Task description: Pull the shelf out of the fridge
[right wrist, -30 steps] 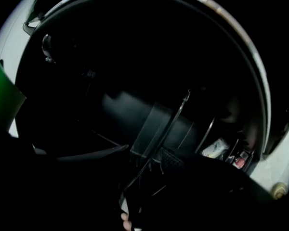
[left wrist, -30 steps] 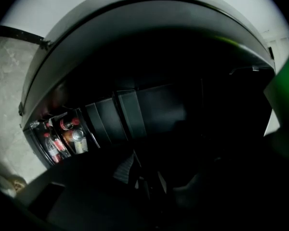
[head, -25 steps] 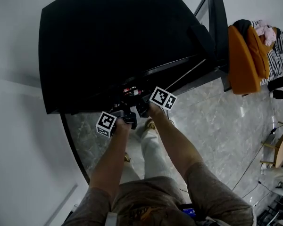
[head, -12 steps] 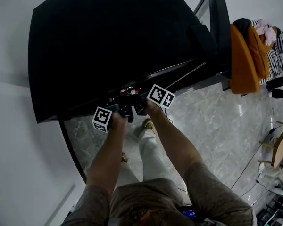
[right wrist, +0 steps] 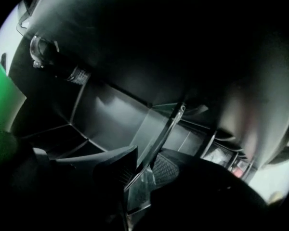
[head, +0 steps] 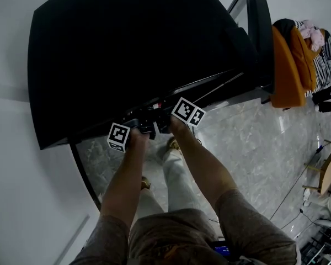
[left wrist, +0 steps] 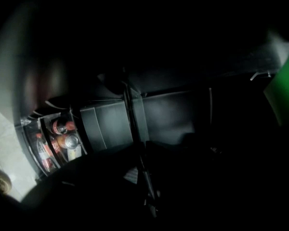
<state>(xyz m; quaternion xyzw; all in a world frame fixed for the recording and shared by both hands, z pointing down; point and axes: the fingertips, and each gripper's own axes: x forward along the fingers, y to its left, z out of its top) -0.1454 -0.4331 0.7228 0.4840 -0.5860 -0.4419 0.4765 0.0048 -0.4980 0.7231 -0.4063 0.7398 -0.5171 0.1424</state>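
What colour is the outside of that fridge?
The fridge is black all over its outside, seen best in the head view.

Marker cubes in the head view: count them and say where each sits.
2. One cube is at left, against the fridge front; the other is right of it, toward the open door. None seems hidden.
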